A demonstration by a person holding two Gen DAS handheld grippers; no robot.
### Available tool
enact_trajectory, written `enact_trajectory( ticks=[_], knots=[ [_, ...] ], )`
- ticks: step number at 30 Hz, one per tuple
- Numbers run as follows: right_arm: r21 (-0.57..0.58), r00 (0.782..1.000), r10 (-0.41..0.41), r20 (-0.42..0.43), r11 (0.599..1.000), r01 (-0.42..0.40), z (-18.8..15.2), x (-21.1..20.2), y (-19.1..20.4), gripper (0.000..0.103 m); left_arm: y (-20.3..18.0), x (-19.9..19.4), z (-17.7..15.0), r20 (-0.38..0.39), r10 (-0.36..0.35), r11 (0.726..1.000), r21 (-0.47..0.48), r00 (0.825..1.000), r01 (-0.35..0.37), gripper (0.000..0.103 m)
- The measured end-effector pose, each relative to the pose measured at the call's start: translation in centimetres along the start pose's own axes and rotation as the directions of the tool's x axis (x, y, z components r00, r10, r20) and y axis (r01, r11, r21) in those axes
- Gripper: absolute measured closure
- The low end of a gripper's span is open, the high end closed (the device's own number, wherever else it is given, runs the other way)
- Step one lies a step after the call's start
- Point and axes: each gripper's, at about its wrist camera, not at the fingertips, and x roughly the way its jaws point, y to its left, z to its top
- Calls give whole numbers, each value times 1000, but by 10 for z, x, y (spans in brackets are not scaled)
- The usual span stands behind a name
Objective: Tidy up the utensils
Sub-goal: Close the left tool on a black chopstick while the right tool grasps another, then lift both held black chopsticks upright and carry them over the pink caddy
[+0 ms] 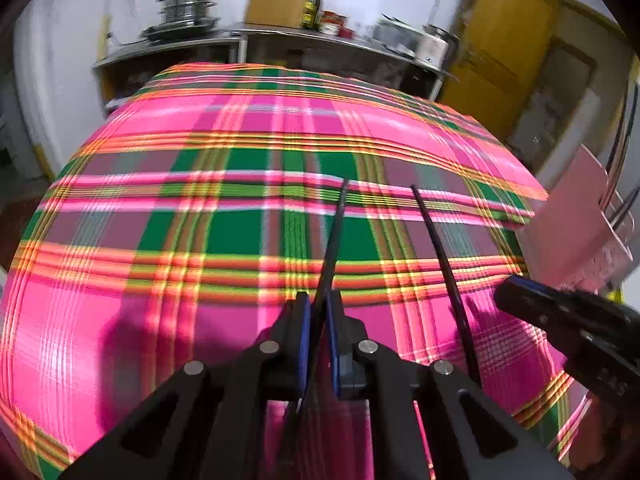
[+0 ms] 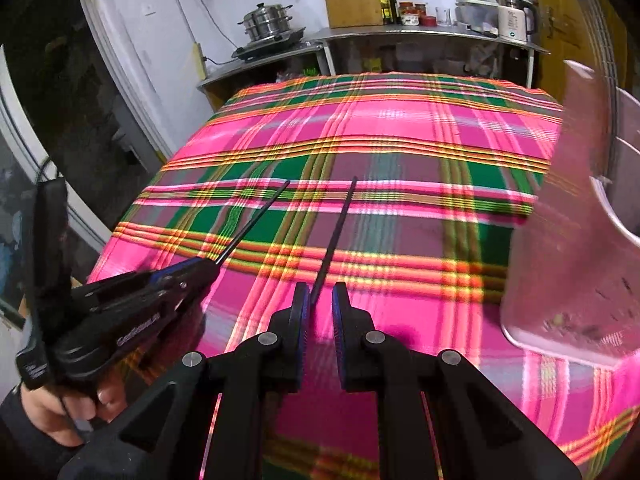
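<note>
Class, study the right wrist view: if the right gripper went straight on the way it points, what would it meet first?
Probably the pink plaid tablecloth: the right gripper points down across it, nothing else ahead; depth is unclear.

1. My left wrist view sits on the left hand-held gripper [image 1: 318,308], looking forward and down, close over the plaid-covered table [image 1: 160,300].
2. My right wrist view rides the right hand-held gripper [image 2: 321,300], angled likewise.
3. Both share the tablecloth and far steel shelf [image 2: 420,34]; each sees the other gripper.
</note>
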Motion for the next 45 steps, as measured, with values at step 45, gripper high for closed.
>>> enact_trajectory(
  ticks=[45],
  knots=[
    [-41,995,-1,103,999,6,41,-46,23,98,2,-77,51,146,-49,998,47,988,43,97]
  ],
)
